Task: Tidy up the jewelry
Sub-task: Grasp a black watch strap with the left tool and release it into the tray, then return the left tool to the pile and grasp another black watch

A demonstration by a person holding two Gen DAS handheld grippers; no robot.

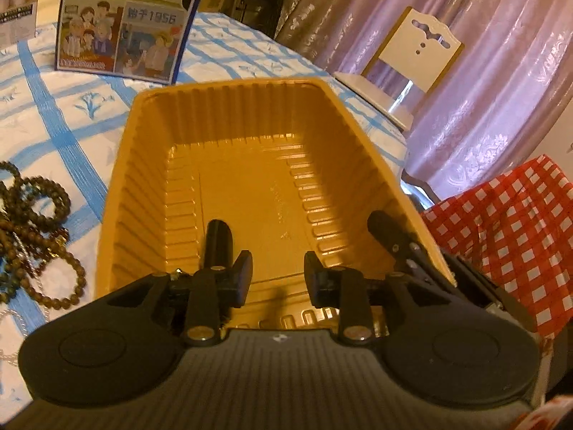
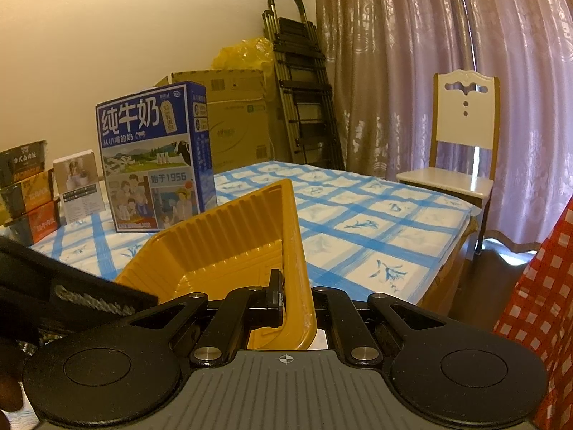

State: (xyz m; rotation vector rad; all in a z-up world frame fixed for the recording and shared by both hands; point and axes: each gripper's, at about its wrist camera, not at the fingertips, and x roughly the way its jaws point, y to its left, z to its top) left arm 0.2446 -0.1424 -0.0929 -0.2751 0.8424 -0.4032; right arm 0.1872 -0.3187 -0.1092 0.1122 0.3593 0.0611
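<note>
Right gripper (image 2: 286, 295) clamped on the side wall of a ribbed yellow plastic tray (image 1: 250, 186), holding it tilted above the blue-checked counter (image 2: 358, 215). Left gripper (image 1: 277, 274) over the tray's interior, jaws narrowly parted, holding nothing. Brown bead necklaces (image 1: 32, 229) heaped beside the tray, toward the near counter edge.

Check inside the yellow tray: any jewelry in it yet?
None visible. The yellow tray shows a bare ribbed floor, with only the left gripper fingers over its near end. That near strip is covered. Beads lie outside, on the tablecloth.
</note>
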